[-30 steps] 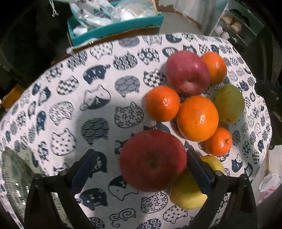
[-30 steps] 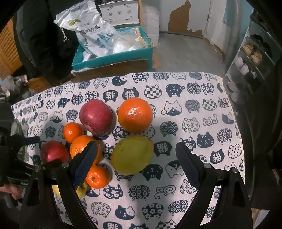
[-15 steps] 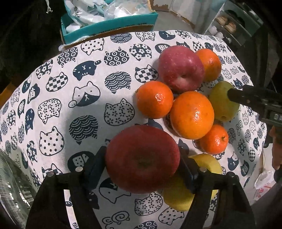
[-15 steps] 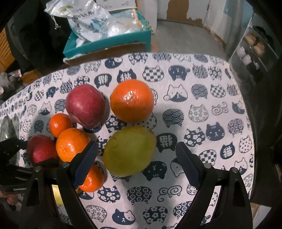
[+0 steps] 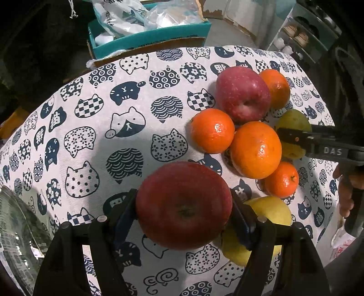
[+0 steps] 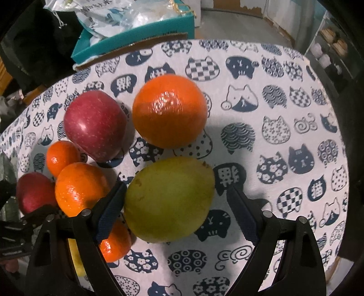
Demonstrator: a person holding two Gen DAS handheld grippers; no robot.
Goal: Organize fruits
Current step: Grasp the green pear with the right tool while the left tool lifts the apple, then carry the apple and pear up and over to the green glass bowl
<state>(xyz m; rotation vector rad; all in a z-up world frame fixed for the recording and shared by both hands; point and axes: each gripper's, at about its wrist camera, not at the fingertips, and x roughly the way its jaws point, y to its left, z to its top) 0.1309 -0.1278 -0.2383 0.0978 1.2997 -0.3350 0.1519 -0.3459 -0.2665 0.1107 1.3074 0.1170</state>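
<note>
**Apple gripped, pear straddled**

A teal box [image 5: 147, 38] behind the counter [image 5: 91, 127] holds plastic bags [image 6: 118, 16]. On the cat-print cloth, the left tongs [image 5: 184, 211] clamp a red apple [image 5: 184, 205]. The right tongs [image 6: 175, 209] stand wide around a green pear [image 6: 169, 198]. Only the left view shows a glass bowl [image 5: 16, 227].

Woven matt tablecloth [image 5: 95, 145], glossy dimpled orange [image 6: 169, 111], matt pear [image 6: 169, 199]

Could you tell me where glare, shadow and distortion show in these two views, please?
Left wrist view: white glare spots on the large orange, a gripper shadow across the cat-print cloth, fisheye bending at the table's edges. Right wrist view: glare on the big orange, slightly soft; shadow beside the pear.
</note>
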